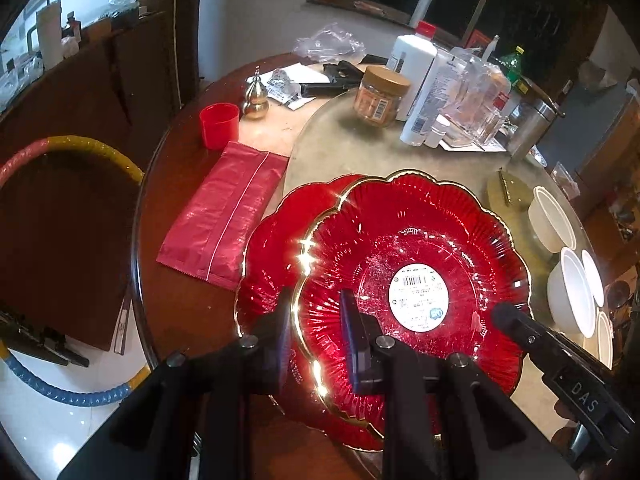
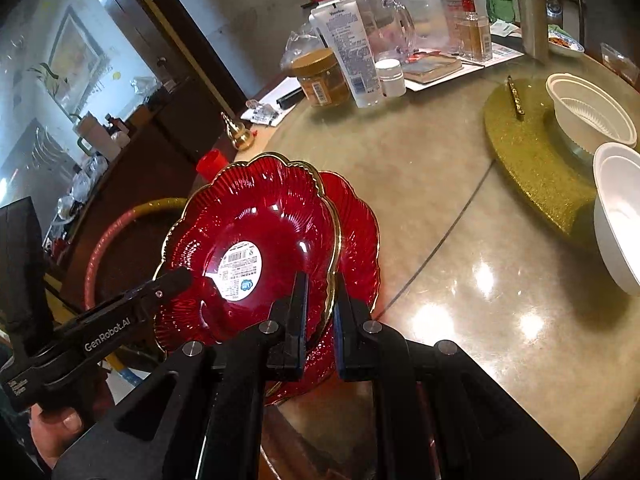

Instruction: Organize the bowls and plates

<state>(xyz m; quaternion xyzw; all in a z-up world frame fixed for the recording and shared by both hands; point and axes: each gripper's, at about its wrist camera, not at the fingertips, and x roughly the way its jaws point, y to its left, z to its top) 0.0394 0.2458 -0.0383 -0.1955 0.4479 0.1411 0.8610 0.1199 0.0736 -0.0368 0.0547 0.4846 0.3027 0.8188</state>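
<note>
Holding the top red plate [image 1: 400, 248] by its gold rim, the left gripper [image 1: 316, 320] and the right gripper [image 2: 320, 304] are both pinching it tight over another red plate [image 1: 272, 240] on the table [image 2: 460, 240]. Plates are getting stacked, but the white bowls [image 2: 616, 208] are sitting apart, waiting.

the right gripper [image 2: 320, 312] pinches the gold rim of the upper red plate [image 2: 256, 216] (white sticker inside), overlapping a second red plate [image 2: 356, 224].
</note>
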